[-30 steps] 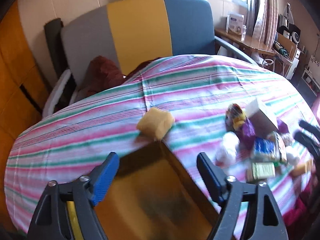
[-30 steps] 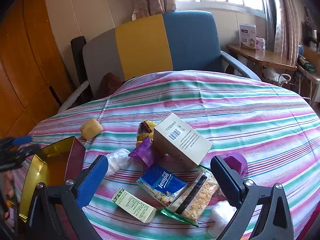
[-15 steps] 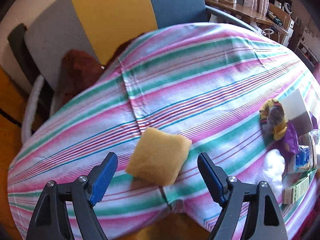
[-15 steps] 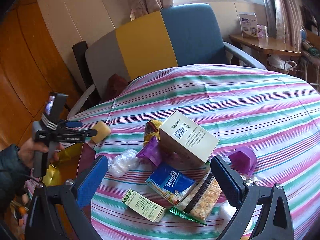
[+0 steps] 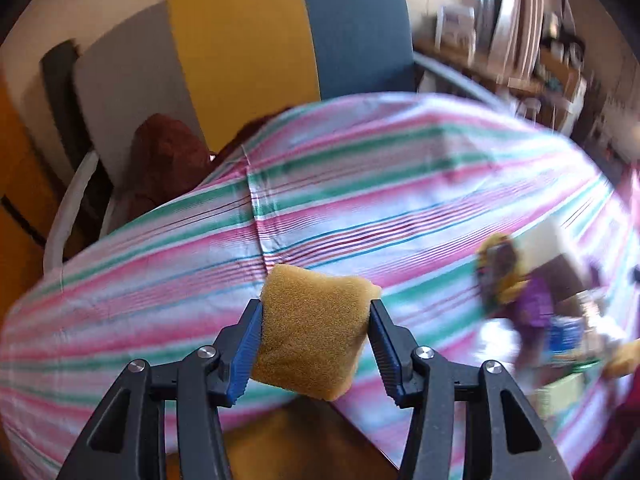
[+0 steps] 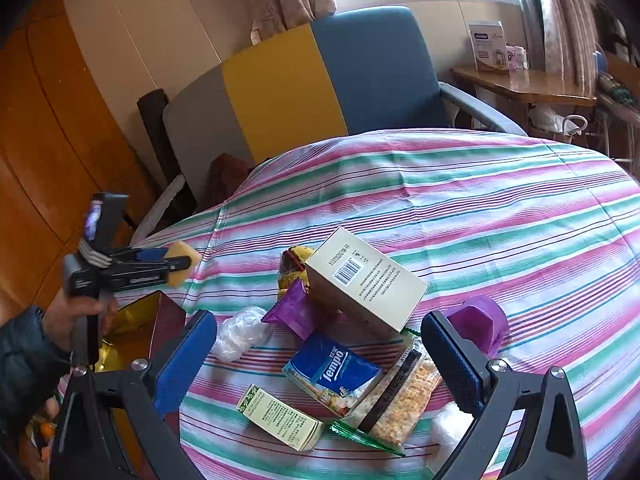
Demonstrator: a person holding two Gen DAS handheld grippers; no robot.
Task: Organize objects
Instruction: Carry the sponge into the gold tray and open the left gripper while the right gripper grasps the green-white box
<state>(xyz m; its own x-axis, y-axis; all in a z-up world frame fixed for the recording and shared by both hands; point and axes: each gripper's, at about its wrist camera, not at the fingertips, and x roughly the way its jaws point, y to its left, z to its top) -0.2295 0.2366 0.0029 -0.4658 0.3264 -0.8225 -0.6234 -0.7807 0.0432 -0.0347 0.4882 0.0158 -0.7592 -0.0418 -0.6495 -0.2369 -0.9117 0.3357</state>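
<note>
While the left gripper [image 5: 316,344] closes on the yellow sponge [image 5: 314,330] at the lower centre of the left wrist view, its blue pads [image 5: 246,354] have just been drawing together and now press the sponge's two sides, so the sponge is gripped. Seen in the right wrist view, the same gripper sits at the left edge, held by a hand [image 6: 78,320] in a dark sleeve, with the sponge at its tips near the edge of the striped tablecloth [image 6: 480,208]; whether the sponge is clear of the cloth cannot be told. Just below it, at lower left, stands the open gold-lined tin [image 6: 132,320]. Toward the centre lies the unsorted heap: a clear plastic wrapper [image 6: 240,330], a purple packet [image 6: 294,314], a beige carton [image 6: 364,280], a Tempo tissue pack [image 6: 332,372], a small green-printed box [image 6: 280,416], a cracker pack [image 6: 400,400]. Right of these is a purple cup [image 6: 480,320]. Across the bottom of that frame the right gripper [image 6: 320,360] hangs with jaws wide apart and nothing between them.

Step in hand, as judged: pickup of the sponge. The next move likely calls for carrying it over the tin and releasing it inside, keeping the squeeze light.
</note>
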